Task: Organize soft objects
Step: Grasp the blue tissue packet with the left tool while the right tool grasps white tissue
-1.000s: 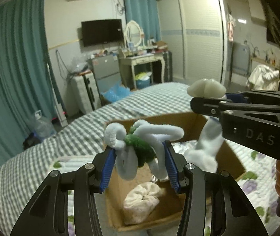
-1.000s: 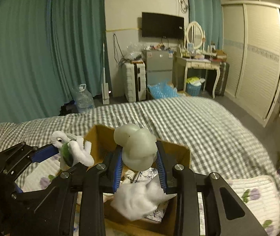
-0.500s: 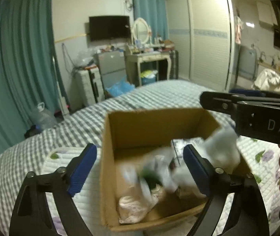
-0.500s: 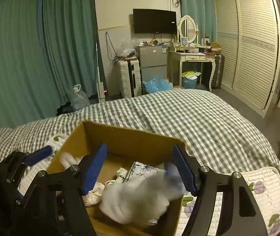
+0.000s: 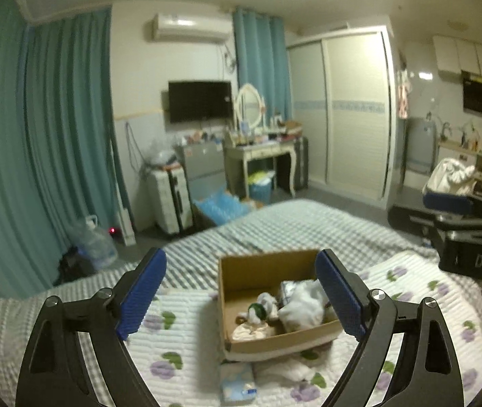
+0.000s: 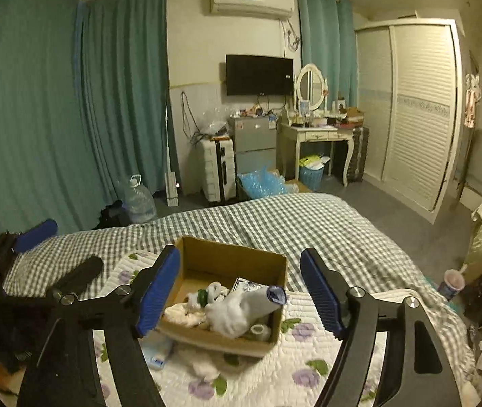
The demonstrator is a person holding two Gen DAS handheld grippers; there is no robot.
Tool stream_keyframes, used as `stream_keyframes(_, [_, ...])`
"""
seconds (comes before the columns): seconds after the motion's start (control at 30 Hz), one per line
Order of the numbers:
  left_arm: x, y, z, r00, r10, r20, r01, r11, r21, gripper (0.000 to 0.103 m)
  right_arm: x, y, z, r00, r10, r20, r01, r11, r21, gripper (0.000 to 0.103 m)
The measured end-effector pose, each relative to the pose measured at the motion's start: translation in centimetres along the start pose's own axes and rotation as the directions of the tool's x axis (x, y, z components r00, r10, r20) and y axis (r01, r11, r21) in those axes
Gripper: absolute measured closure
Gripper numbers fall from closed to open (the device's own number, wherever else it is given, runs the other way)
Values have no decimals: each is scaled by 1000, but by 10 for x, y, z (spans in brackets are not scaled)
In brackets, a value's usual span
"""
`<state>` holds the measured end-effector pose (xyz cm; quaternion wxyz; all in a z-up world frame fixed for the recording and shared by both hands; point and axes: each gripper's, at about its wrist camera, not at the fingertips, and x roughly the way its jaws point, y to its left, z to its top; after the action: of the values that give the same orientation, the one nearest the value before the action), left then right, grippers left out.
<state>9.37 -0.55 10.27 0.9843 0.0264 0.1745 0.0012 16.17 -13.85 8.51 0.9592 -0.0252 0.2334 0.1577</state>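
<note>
A cardboard box (image 5: pixel 268 344) stands on the bed's flowered quilt (image 5: pixel 186 318); it also shows in the right wrist view (image 6: pixel 227 261). Inside lie a white and green plush toy (image 5: pixel 258 308), a cream soft toy (image 5: pixel 253 331) and a white plush (image 5: pixel 300 307). In the right wrist view the white plush (image 6: pixel 237 312) and the green-and-white toy (image 6: pixel 203 295) lie in the box. My left gripper (image 5: pixel 241 296) is open and empty, held above the box. My right gripper (image 6: pixel 241 293) is open and empty, also above the box.
A tissue pack (image 5: pixel 237 383) and a white cloth (image 5: pixel 292 369) lie on the quilt in front of the box. A grey checked blanket (image 6: pixel 275 220) covers the far bed. Beyond are curtains, a dressing table (image 6: pixel 315 135) and a wardrobe (image 6: pixel 420 112).
Both grippers opened and let their soft toys drop into the box. Both then drew up and back, so the box looks smaller and lower.
</note>
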Motion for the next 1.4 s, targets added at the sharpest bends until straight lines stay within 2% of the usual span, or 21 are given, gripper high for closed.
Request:
stream_keyframes(0.2, [-50,10,-2,1000,-11,28,11,1000,-1,11,-65,16,-11,1000,-2,15,2,1000,-21,28])
stream_keyframes(0.4, [-49,18,-41,999,-19,-26,19,1000,-4,11,-79,30,-54,1000,19,-4,-19,999,-42,26])
stream_keyframes(0.6, [-16,22,-97,995,27,-95,-28,1000,-9,11,-38,41,-105,999,28,-39,-30,999,-36,26])
stream_keyframes(0.7, [16,29,-122,987,22,-158,-29,999,-46,11,-4,40,-128,997,14,-71,-16,999,-32,26])
stream_keyframes(0.8, [43,35,-148,982,33,-188,-46,997,-67,11,32,39,-150,996,-22,-91,18,999,-43,26])
stream_keyframes(0.97, [82,37,-189,965,40,-258,-57,997,-58,11,85,35,-179,989,1,-146,-3,1000,-9,26])
stream_keyframes(1.13, [108,33,-216,947,-2,-321,-26,996,-83,11,128,35,-202,982,27,-189,-26,1000,7,26])
stream_keyframes(1.23, [115,25,-227,934,-18,-357,-6,998,-66,11,145,34,-209,976,47,-213,-43,999,26,27])
stream_keyframes(1.4, [126,16,-234,923,-29,-384,10,999,-51,11,167,38,-216,961,81,-265,-78,997,22,31])
